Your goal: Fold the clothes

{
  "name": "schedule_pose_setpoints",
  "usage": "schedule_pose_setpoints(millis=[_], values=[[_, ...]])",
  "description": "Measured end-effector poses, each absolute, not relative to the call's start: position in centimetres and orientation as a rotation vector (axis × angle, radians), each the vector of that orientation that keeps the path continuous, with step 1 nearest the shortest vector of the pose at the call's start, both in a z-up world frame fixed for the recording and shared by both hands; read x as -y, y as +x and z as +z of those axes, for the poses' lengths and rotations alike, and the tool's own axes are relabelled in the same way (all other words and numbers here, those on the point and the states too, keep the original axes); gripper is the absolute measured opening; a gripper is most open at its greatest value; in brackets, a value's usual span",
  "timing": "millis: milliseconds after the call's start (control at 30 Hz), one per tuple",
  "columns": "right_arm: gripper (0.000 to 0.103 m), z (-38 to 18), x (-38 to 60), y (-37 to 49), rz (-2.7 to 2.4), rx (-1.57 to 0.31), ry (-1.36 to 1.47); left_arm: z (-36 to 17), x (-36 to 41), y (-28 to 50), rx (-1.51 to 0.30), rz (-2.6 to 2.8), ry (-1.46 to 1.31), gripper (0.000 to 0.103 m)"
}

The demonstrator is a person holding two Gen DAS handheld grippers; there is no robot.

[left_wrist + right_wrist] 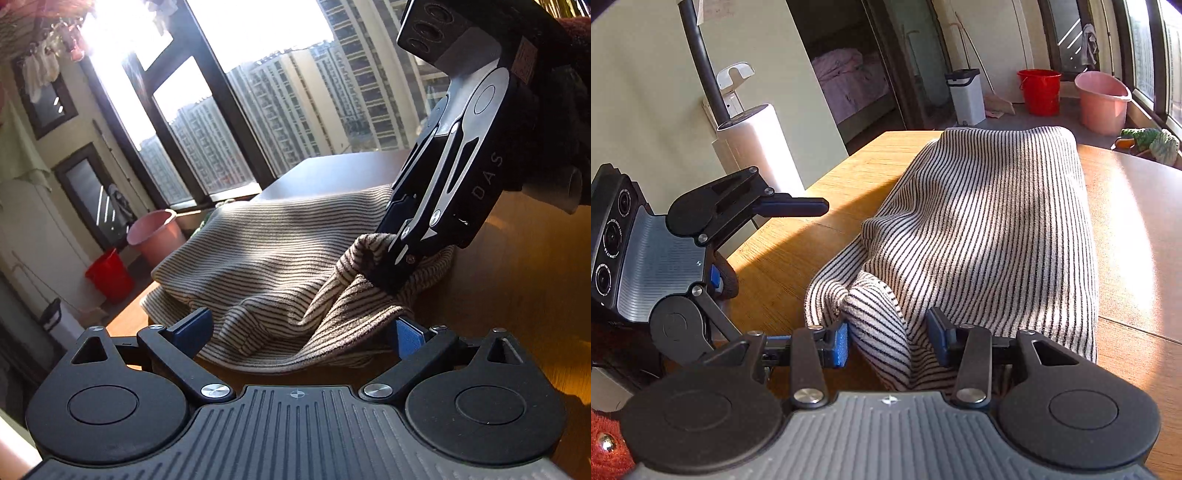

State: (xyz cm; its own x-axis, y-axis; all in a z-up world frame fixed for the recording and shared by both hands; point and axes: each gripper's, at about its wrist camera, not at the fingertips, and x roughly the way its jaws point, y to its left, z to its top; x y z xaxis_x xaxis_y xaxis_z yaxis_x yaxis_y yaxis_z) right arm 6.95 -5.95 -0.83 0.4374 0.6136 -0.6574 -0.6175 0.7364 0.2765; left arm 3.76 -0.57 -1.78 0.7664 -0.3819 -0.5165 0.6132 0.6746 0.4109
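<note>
The garment (990, 236) lies on the bench (798, 236), reaching from its near edge toward the far end. The right gripper (886, 343) sits at the garment's near end, a fold between its jaws; the left gripper (764, 254) stands beside it, to its left. Beyond the bench, two buckets (1039, 92) stand on the floor by the window (229, 122).

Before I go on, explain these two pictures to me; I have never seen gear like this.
No robot: a person holds hand-held tongs in each hand, a fisheye camera on each looking along its fingers. In the left camera's picture the left tongs stand wide open around the near edge of a striped garment, and the right tongs come down from the upper right, pinching a bunched fold. In the right camera's picture those right tongs grip that fold of the garment, which lies on a wooden table; the open left tongs show at left.
</note>
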Motion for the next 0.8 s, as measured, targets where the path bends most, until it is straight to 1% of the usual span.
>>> schedule_pose_setpoints(millis=[167,267,300,533,667,800], values=[[0.041,-0.9,6.0,7.1,0.769,-0.804,-0.013,-1.9,0.6,4.2,-0.427,-0.591,0.627,0.100],[0.041,-0.9,6.0,7.1,0.774,-0.795,-0.021,-1.6,0.4,3.8,-0.436,-0.606,0.635,0.095],[0.041,-0.8,6.1,7.1,0.775,-0.793,-0.021,-1.5,0.3,3.7,-0.440,-0.611,0.637,0.094],[0.041,-0.9,6.1,7.0,0.778,-0.789,-0.020,-0.9,-0.7,3.1,-0.478,-0.639,0.616,0.095],[0.041,-0.8,6.0,7.1,0.776,-0.795,-0.022,-1.1,-1.3,2.7,-0.493,-0.664,0.651,0.096],[0.041,-0.8,6.0,7.2,0.778,-0.804,-0.020,-1.7,-0.5,2.2,-0.461,-0.681,0.687,0.099]])
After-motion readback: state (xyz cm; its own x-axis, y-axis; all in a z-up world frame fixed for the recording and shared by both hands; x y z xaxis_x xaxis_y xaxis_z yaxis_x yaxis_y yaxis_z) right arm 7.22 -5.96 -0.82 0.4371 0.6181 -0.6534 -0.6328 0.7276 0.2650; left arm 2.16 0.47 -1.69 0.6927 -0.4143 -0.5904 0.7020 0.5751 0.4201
